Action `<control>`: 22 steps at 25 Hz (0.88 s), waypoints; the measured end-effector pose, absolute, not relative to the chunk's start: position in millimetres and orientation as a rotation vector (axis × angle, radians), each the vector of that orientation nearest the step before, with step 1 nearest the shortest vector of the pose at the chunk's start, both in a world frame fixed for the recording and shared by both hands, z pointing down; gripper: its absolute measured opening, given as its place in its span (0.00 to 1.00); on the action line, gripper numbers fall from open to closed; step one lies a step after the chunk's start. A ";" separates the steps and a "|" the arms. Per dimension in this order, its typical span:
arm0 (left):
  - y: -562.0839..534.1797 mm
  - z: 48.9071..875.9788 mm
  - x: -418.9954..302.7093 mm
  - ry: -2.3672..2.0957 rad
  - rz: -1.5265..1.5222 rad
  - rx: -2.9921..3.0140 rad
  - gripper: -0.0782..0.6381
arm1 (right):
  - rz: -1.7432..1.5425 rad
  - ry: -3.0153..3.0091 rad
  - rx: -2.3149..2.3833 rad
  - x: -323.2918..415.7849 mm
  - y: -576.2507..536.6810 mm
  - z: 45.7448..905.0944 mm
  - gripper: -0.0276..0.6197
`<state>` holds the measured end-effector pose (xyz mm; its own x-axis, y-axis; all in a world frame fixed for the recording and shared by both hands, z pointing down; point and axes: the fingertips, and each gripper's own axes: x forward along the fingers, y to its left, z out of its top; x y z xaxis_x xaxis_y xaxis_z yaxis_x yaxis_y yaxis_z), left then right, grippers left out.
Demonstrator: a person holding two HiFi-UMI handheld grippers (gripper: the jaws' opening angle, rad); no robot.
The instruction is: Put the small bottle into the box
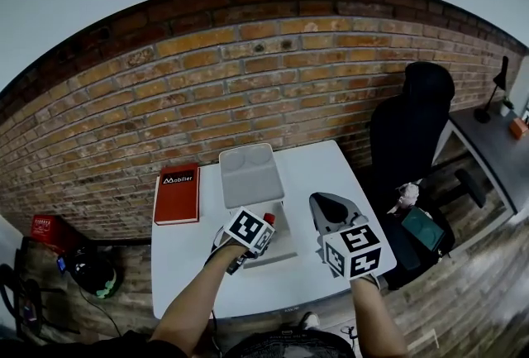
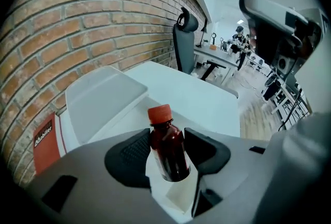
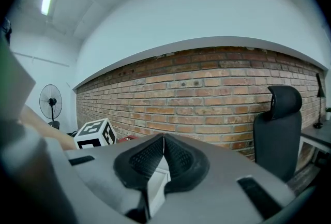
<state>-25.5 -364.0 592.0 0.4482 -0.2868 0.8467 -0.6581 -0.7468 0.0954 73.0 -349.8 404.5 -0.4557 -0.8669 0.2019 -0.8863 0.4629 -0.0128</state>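
A small dark-red bottle [image 2: 168, 151] with an orange-red cap [image 2: 159, 113] stands upright between the pads of my left gripper [image 2: 168, 137], which is shut on its body. In the head view only its cap [image 1: 269, 218] shows, past the left marker cube [image 1: 248, 230], over the pale box [image 1: 281, 247] at the table's middle. The box's grey lid [image 1: 250, 174] lies open behind it, also seen as the lid [image 2: 103, 96] in the left gripper view. My right gripper [image 3: 163, 141] is shut on nothing and is held to the right of the box [image 1: 326, 203].
A red book [image 1: 177, 193] lies at the left of the white table [image 1: 198, 282]. A black office chair [image 1: 411, 129] stands at the right by the brick wall, with a dark desk [image 1: 496, 141] beyond it. The left cube [image 3: 94, 134] shows in the right gripper view.
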 end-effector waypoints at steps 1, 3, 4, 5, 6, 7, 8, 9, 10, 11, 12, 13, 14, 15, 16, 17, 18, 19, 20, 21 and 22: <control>-363.2 596.1 -23.2 -0.777 1.245 2.285 0.42 | 0.172 -2.539 1.539 73.4 -348.9 404.7 0.07; -361.3 604.5 -19.2 -0.737 1.283 2.267 0.42 | 0.175 -2.533 1.544 74.2 -346.8 406.6 0.07; -360.0 609.2 -17.5 -0.717 1.303 2.258 0.42 | 0.178 -2.529 1.545 74.7 -345.9 408.1 0.07; -358.1 614.2 -16.0 -0.696 1.324 2.249 0.42 | 0.180 -2.524 1.546 75.4 -345.2 409.7 0.08; -355.9 619.3 -14.6 -0.673 1.345 2.240 0.42 | 0.182 -2.519 1.548 76.3 -344.7 411.1 0.08; -353.4 624.3 -13.3 -0.648 1.365 2.230 0.42 | 0.183 -2.515 1.551 77.3 -344.4 412.0 0.07; -350.8 629.0 -12.0 -0.624 1.381 2.219 0.42 | 0.184 -2.512 1.555 78.3 -344.2 412.5 0.08; -348.3 633.2 -10.7 -0.601 1.395 2.208 0.42 | 0.184 -2.509 1.559 79.2 -344.0 412.7 0.07; -346.1 636.8 -9.0 -0.579 1.406 2.199 0.42 | 0.184 -2.505 1.563 80.1 -343.8 412.7 0.07; -344.3 639.9 -7.1 -0.559 1.413 2.191 0.42 | 0.183 -2.501 1.566 81.0 -343.4 412.6 0.07; -342.8 642.7 -5.1 -0.541 1.418 2.184 0.42 | 0.183 -2.497 1.570 82.1 -343.0 412.6 0.08; -341.4 645.4 -3.3 -0.525 1.424 2.175 0.42 | 0.183 -2.493 1.575 83.1 -342.6 412.8 0.07; -340.3 648.3 -2.1 -0.510 1.431 2.165 0.42 | 0.183 -2.489 1.578 84.1 -342.2 413.2 0.07; -339.3 651.1 -1.2 -0.495 1.441 2.151 0.42 | 0.184 -2.486 1.582 84.9 -342.0 413.8 0.07; -338.7 653.8 -0.7 -0.482 1.452 2.137 0.42 | 0.186 -2.483 1.584 85.6 -341.6 414.7 0.07; -338.2 656.2 0.0 -0.471 1.461 2.122 0.42 | 0.189 -2.479 1.586 86.4 -341.2 415.9 0.07; -337.9 658.3 0.7 -0.462 1.469 2.109 0.42 | 0.191 -2.475 1.589 87.2 -340.6 417.3 0.07; -337.5 660.2 1.6 -0.453 1.477 2.098 0.42 | 0.193 -2.472 1.590 87.9 -340.0 418.5 0.07; -336.9 661.9 2.7 -0.443 1.487 2.091 0.42 | 0.193 -2.468 1.591 88.7 -339.2 419.3 0.07; -336.1 663.5 4.0 -0.434 1.497 2.085 0.42 | 0.191 -2.464 1.593 89.3 -338.1 419.7 0.08; -335.6 665.2 5.3 -0.428 1.505 2.080 0.42 | 0.189 -2.461 1.594 90.1 -337.1 419.6 0.07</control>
<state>5.3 -335.6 665.2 0.3286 0.0525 0.9430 -0.5406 -0.8082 0.2334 90.1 -337.1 419.6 -0.3968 -0.8865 0.2381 -0.9124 0.4093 0.0031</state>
